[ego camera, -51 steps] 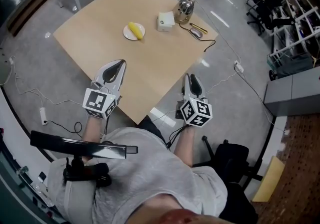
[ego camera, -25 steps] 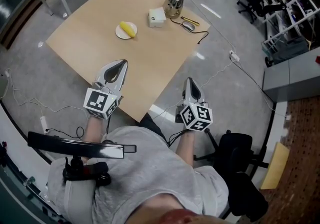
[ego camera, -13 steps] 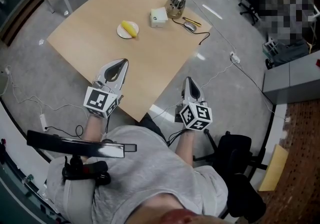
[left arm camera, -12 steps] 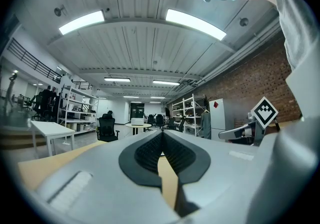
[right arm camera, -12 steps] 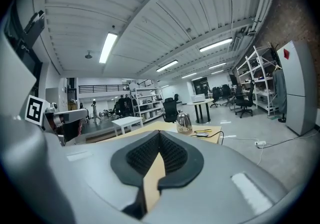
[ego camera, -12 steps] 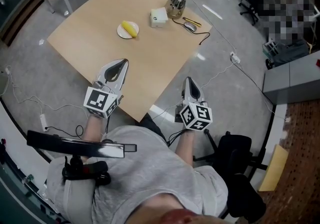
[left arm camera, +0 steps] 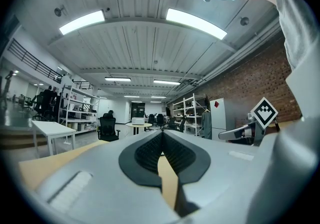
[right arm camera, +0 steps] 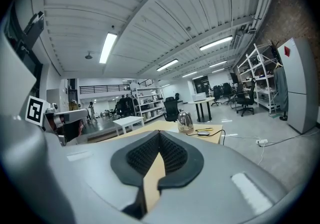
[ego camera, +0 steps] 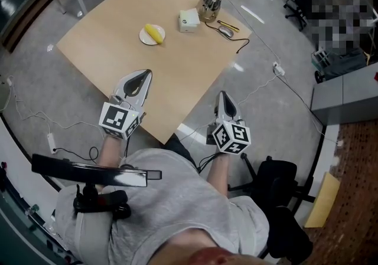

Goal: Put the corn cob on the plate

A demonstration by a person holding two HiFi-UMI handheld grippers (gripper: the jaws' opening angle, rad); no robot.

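The corn cob already lies on the small white plate, on the far half of the tan table, well apart from both of your grippers.

Starting at your left, the left gripper hangs over the near part of the table and points toward the plate. Its own view shows the jaws pressed together at the tips, with nothing between them but bare tabletop seen through the gap lower down. Its marker cube sits over your hand at the table's edge.

Past the plate to the right stands a white box, and just beyond it a shiny metal kettle. Right of those lie a thin yellow thing, perhaps a pen though it is too small to be sure, and a computer mouse whose cable runs off the table's edge.

Your right gripper is held just off the table's near right edge, over the grey floor. Its jaws are closed tip to tip on nothing.
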